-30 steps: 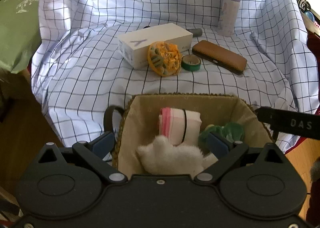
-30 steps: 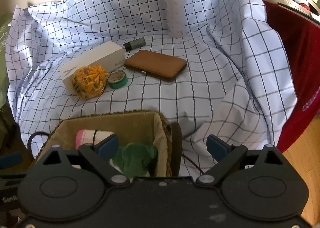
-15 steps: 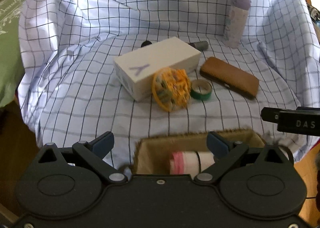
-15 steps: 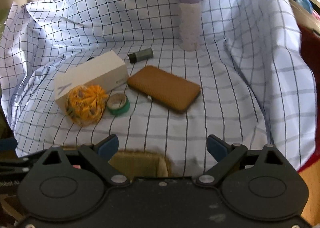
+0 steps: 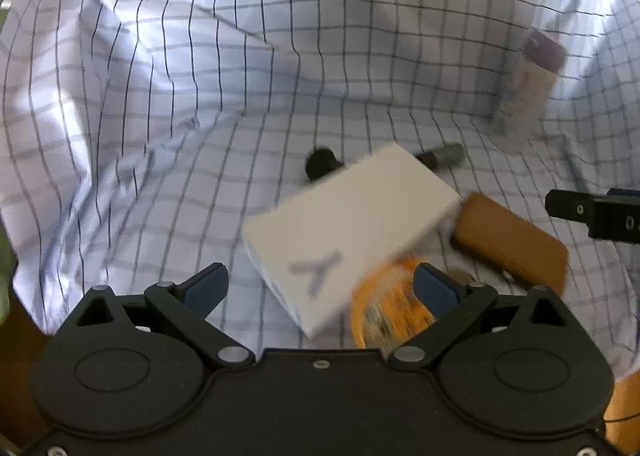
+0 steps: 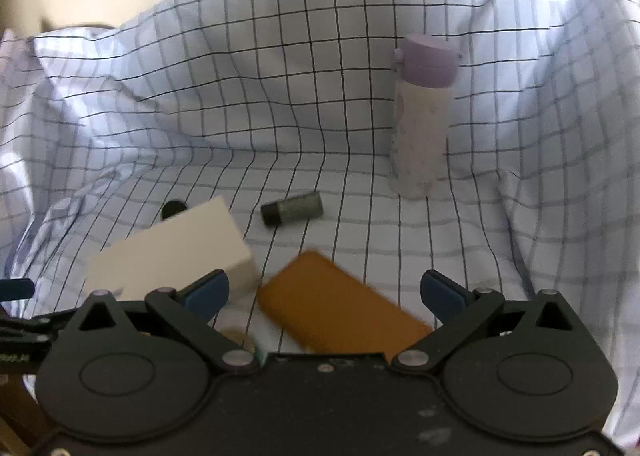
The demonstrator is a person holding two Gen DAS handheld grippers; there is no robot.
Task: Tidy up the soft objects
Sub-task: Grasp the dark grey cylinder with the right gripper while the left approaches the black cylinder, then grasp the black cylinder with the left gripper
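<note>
Your left claw [image 5: 320,288] is spread wide with nothing pinched, hovering over the checked cloth [image 5: 200,103]. Between its blue pads [image 5: 206,288] you're looking at the white box [image 5: 344,223], lying flat and skewed, with the orange scrunchie [image 5: 384,312] tucked against the box's near right side, close by your right pad. That scrunchie is the soft thing here, and it sits on the cloth, not held. To the right of the box lies the brown case [image 5: 516,244], just beside it. Behind the box, a small black cap [image 5: 320,163] and a dark grey tube [image 5: 444,155] rest on the cloth.

Your right claw [image 6: 324,292] is opening, jaws far apart and nothing between the pads except the view of the brown case [image 6: 336,304] below. The white box [image 6: 172,256] sits left of the case, the grey tube [image 6: 292,208] behind them, and the bottle with the lilac lid [image 6: 422,115] stands upright at the back right, well apart from the rest. Everything is smeared with blur, so fine detail on the scrunchie can't be made out.
</note>
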